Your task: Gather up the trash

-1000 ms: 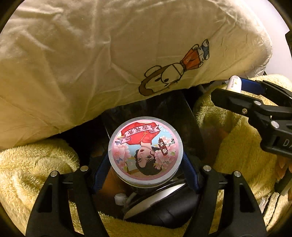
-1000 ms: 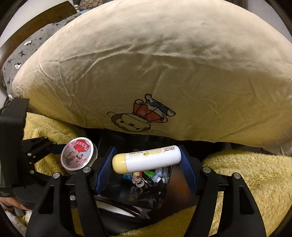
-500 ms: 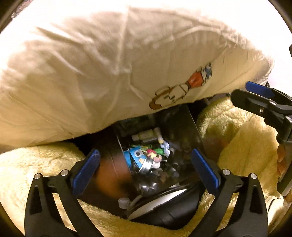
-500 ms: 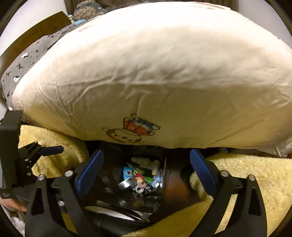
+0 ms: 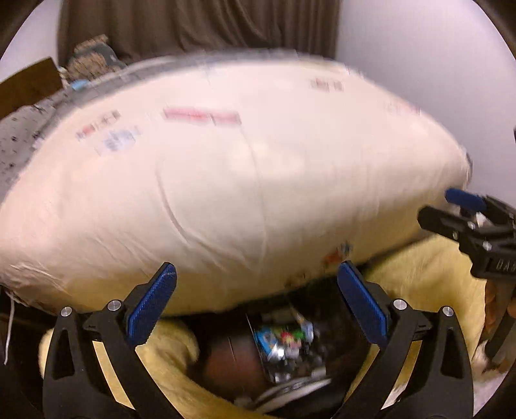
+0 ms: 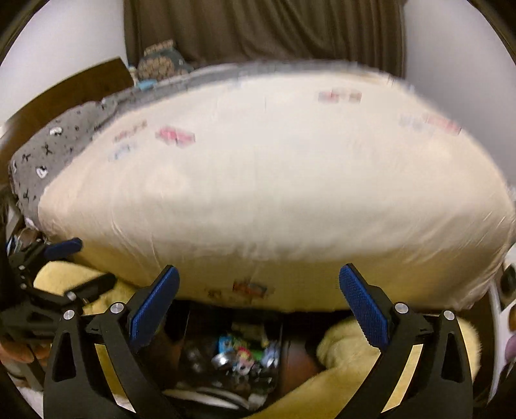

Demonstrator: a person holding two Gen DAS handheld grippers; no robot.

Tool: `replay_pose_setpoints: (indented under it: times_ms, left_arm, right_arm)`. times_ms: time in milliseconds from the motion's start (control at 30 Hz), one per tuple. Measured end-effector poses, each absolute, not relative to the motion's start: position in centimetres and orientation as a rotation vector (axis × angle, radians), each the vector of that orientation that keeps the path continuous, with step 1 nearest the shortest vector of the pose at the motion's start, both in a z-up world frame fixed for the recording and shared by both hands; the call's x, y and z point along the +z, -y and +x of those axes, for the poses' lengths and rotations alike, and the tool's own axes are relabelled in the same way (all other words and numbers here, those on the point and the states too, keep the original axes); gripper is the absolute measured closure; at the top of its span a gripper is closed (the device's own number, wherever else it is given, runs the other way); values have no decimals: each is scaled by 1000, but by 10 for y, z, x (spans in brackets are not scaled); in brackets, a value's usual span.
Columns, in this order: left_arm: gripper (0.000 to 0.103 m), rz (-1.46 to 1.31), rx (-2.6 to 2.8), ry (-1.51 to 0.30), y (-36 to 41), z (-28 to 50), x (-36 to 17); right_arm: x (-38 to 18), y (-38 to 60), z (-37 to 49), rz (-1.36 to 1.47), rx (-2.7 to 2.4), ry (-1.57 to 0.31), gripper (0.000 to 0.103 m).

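Observation:
A dark bin (image 5: 238, 361) with several colourful pieces of trash (image 5: 283, 345) sits low between yellow fleece folds; it also shows in the right wrist view (image 6: 193, 338) with its trash (image 6: 242, 351). My left gripper (image 5: 256, 303) is open and empty, above and behind the bin. My right gripper (image 6: 258, 304) is open and empty too, likewise raised over the bin. Each gripper shows at the edge of the other's view: the right gripper (image 5: 464, 209) and the left gripper (image 6: 61, 254).
A big cream pillow (image 5: 225, 193) with cartoon prints overhangs the bin's far side. A yellow fleece blanket (image 5: 419, 277) surrounds the bin. A grey patterned pillow (image 6: 54, 145), a wooden headboard (image 6: 64, 87) and a dark curtain (image 6: 258, 29) lie behind.
Both grippers opened: the round lidded cup left my left gripper and the white-and-yellow tube left my right. Both grippers have since pulled back and tilted up from the bin.

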State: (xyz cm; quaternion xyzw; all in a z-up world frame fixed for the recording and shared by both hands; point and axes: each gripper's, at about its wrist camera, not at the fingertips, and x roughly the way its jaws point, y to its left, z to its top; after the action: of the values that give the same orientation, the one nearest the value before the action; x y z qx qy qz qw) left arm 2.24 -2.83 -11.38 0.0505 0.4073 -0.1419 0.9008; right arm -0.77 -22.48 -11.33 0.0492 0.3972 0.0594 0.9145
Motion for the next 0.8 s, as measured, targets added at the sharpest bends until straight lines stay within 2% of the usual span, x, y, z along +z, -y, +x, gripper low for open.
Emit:
replay_pose_setpoints:
  times_ms: [267,567,800]
  left_arm:
    - [8,50,-213,-624,15,-1,-44]
    - [8,32,-148,-502,9,-19,-11]
    - [8,23,-131,-464,9,-29,-4]
  right_arm:
    - [-49,232,-32,39,7,-630,4]
    - [-4,246,-52,62,-110,-472,4]
    - [1,234,-57,48,-69,-457,4]
